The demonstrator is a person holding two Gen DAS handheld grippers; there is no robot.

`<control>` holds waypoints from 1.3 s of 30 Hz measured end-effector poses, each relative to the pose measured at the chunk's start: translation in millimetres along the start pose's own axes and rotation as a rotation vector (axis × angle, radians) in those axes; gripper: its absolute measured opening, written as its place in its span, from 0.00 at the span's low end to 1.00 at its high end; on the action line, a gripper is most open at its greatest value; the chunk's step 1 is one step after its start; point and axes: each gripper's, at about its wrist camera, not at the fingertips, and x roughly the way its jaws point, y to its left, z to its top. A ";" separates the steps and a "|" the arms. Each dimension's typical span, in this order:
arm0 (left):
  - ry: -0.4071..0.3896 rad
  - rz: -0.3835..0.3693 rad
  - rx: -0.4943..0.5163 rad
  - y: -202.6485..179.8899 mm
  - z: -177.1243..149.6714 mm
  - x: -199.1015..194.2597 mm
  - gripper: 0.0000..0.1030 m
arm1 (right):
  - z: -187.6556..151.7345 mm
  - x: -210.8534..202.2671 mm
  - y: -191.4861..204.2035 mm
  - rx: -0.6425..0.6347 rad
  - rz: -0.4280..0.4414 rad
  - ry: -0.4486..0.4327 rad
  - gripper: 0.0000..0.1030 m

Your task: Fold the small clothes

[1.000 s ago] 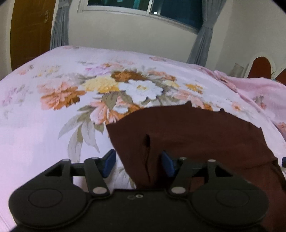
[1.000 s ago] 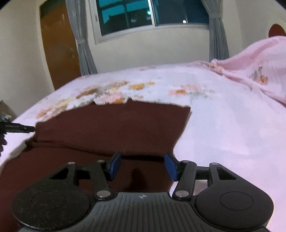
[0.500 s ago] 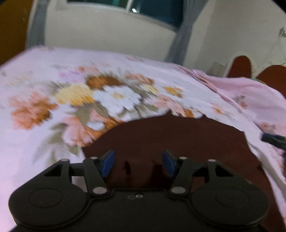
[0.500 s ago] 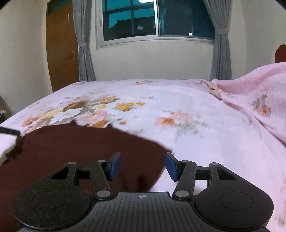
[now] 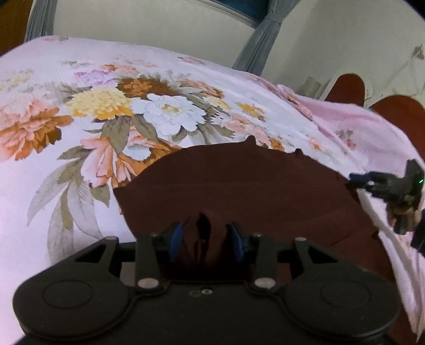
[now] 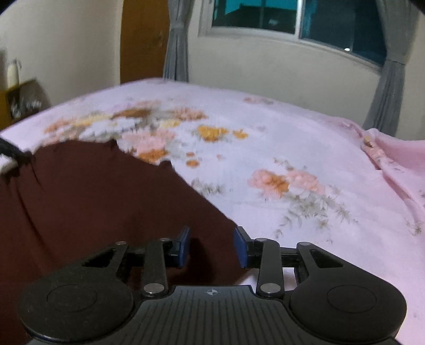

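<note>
A dark brown garment (image 5: 239, 185) lies spread on a pink floral bedsheet (image 5: 79, 119). My left gripper (image 5: 205, 238) has its jaws narrowed around a bunched fold of the garment's near edge. In the right wrist view the same garment (image 6: 93, 199) fills the left side. My right gripper (image 6: 212, 245) is open, with the garment's right edge lying between its blue pads (image 6: 240, 245). The right gripper also shows at the far right of the left wrist view (image 5: 385, 183), at the garment's right corner.
A rumpled pink blanket (image 6: 398, 164) lies along the bed's right side. A window with grey curtains (image 6: 305, 21) and a brown door (image 6: 144, 37) are behind the bed. Brown headboard tops (image 5: 348, 87) show at the right.
My left gripper's jaws have narrowed onto a fold of the garment's near edge. My right gripper has swung to the garment's right edge, and its jaws are somewhat narrower.
</note>
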 end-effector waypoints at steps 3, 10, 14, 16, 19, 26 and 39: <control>-0.012 -0.048 -0.062 11.0 1.2 0.4 0.36 | -5.2 4.8 -5.7 -0.018 0.046 0.038 0.35; -0.030 -0.098 -0.113 22.8 -6.6 6.8 0.07 | -11.7 10.7 -5.6 -0.118 0.085 0.126 0.02; -0.082 -0.084 -0.084 15.5 -7.6 1.5 0.06 | -11.5 7.5 -1.2 -0.158 0.060 0.110 0.01; -0.125 -0.088 -0.086 15.3 -5.3 -4.8 0.06 | -11.5 4.2 -1.9 -0.149 0.035 0.077 0.01; -0.170 -0.076 -0.083 16.3 2.8 -11.4 0.05 | -10.0 3.6 -2.8 -0.134 -0.007 0.039 0.01; -0.055 -0.014 -0.136 24.2 -2.1 1.9 0.34 | -12.9 -1.0 -8.9 0.037 -0.054 0.070 0.02; -0.130 -0.003 -0.186 13.6 -43.7 -60.4 0.52 | -45.8 -82.5 99.6 -0.146 -0.019 0.032 0.02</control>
